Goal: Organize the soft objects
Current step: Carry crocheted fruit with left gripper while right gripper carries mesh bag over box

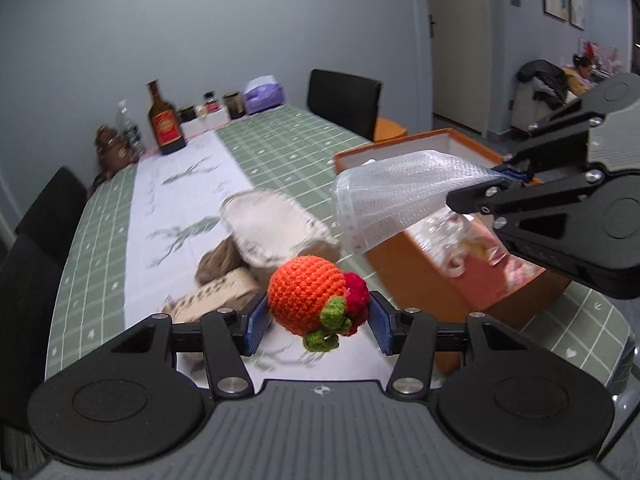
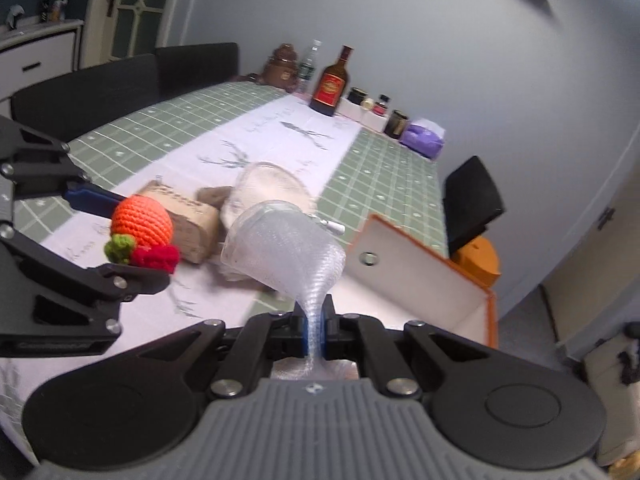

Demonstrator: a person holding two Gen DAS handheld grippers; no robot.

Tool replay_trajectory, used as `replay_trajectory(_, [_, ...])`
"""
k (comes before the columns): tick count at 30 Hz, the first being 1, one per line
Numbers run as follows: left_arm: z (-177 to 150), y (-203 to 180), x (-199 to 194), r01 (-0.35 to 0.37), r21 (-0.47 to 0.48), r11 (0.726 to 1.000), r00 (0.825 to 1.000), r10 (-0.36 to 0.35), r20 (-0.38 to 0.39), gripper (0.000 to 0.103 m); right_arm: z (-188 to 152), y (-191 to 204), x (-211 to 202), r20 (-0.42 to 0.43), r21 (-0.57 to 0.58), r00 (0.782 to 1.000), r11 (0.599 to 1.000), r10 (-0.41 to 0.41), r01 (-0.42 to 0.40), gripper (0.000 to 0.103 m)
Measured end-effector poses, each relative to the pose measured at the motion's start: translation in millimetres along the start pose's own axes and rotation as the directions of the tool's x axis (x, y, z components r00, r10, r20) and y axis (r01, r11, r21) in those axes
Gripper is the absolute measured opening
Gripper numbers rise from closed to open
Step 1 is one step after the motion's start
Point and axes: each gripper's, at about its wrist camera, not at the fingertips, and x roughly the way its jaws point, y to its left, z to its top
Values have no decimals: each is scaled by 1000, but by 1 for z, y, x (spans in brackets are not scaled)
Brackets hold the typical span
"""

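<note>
My left gripper is shut on an orange crocheted ball with green and red bits, held above the table; it also shows in the right wrist view. My right gripper is shut on a clear bubble-wrap pouch, which hangs open towards the orange box. In the left wrist view the pouch sits over the box. A pink soft item in clear wrap lies in the box.
On the table lie a mesh pouch, a brown yarn ball and a tan labelled roll. At the far end stand a bottle, jars and a purple tissue pack. Black chairs surround the table.
</note>
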Motion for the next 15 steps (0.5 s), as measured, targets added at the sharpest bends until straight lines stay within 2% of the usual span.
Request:
replay_trajectory(9, [29, -49, 41, 86, 125, 988, 996, -88, 12, 60, -20, -57, 24, -124, 10, 987, 995, -98, 100, 2])
replay_trajectory(15, [38, -69, 79, 145, 184, 972, 989, -143, -23, 60, -42, -85, 49, -212, 38, 974, 996, -73, 83, 2])
